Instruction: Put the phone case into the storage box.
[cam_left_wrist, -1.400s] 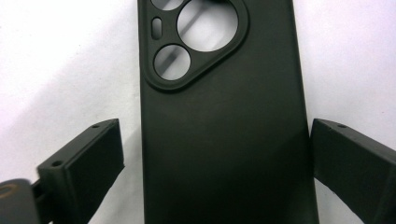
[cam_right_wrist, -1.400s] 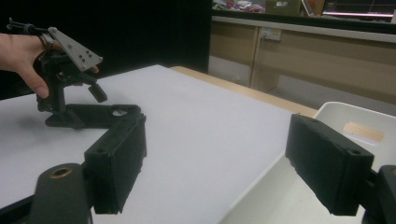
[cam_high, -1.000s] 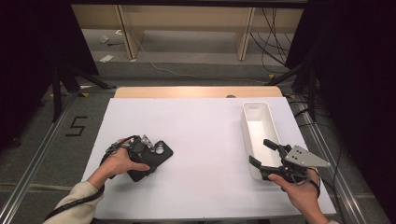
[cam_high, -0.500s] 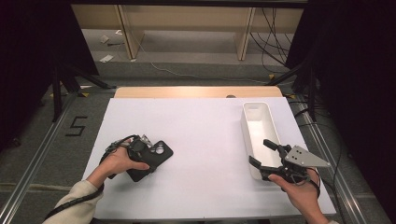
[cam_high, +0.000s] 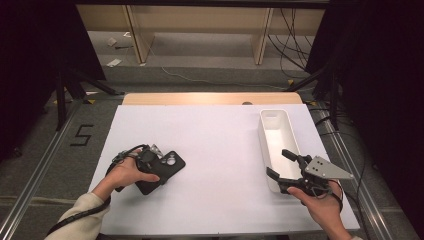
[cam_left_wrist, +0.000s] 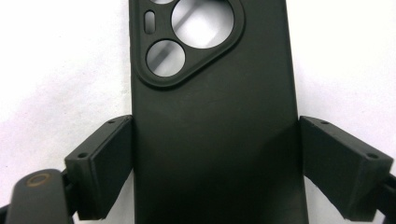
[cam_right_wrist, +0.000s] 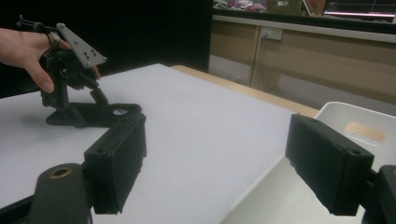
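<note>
The left claw (cam_left_wrist: 215, 163) straddles a black phone case (cam_left_wrist: 215, 116), its two black jaws set against the case's long edges, one on each side. The jaws have just been closing in on the case, and in the left gripper view both pads appear to touch its sides. The case lies flat, back side up, on the white tabletop (cam_high: 220, 145), with its camera cut-outs at the end pointing away from the claw. In the high view the left claw (cam_high: 150, 167) and the case (cam_high: 162, 170) sit at the near left of the tabletop, with the person's left hand (cam_high: 127, 172) wrapped around the gripper's body and a pale sleeve behind it.

The right claw (cam_high: 282, 167) stands open with nothing between its jaws. It hovers at the near end of a long white tray (cam_high: 274, 131) at the right side of the tabletop, held by the person's right hand (cam_high: 320, 205). In the right gripper view, one jaw is over the bare tabletop (cam_right_wrist: 196, 130) and the other over the tray's (cam_right_wrist: 355, 116) near end. Farther off in that view, the left claw (cam_right_wrist: 84, 100) rests on the case (cam_right_wrist: 100, 114).
</note>
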